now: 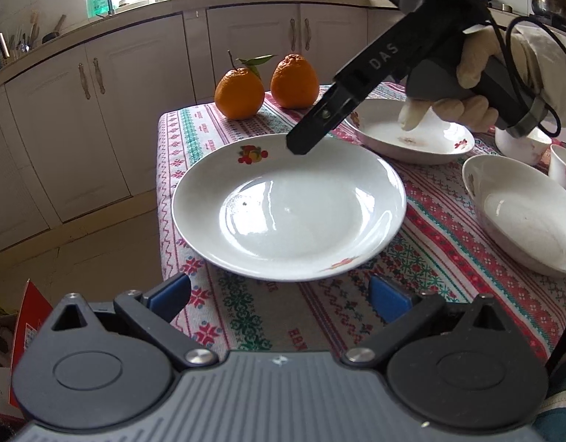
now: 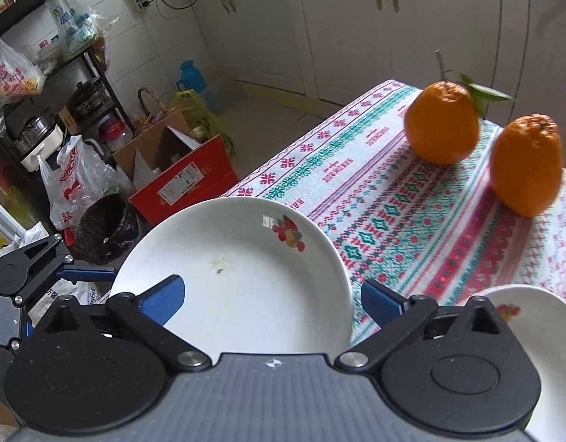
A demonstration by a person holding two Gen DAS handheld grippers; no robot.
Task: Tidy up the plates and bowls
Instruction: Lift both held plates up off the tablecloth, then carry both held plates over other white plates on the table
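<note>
A white deep plate [image 1: 288, 206] with a fruit print lies at the table's left corner, with a small speck inside it. My left gripper [image 1: 279, 291] is open, its blue pads [image 1: 169, 294] wide apart just short of the plate's near rim. One black finger of the right gripper [image 1: 307, 138] hangs over the plate's far rim, held by a gloved hand [image 1: 478, 62]. In the right wrist view my right gripper [image 2: 272, 294] is open above the same plate [image 2: 239, 269], touching nothing. A finger of the left gripper [image 2: 84, 274] shows beside the plate's left edge.
Two more white plates [image 1: 411, 140] [image 1: 522, 217] and two small cups [image 1: 522, 143] sit to the right on the patterned tablecloth [image 1: 246, 316]. Two oranges [image 1: 240, 94] [image 1: 294, 81] stand at the far edge. Beside the table, on the floor, are a red box [image 2: 183, 184] and bags.
</note>
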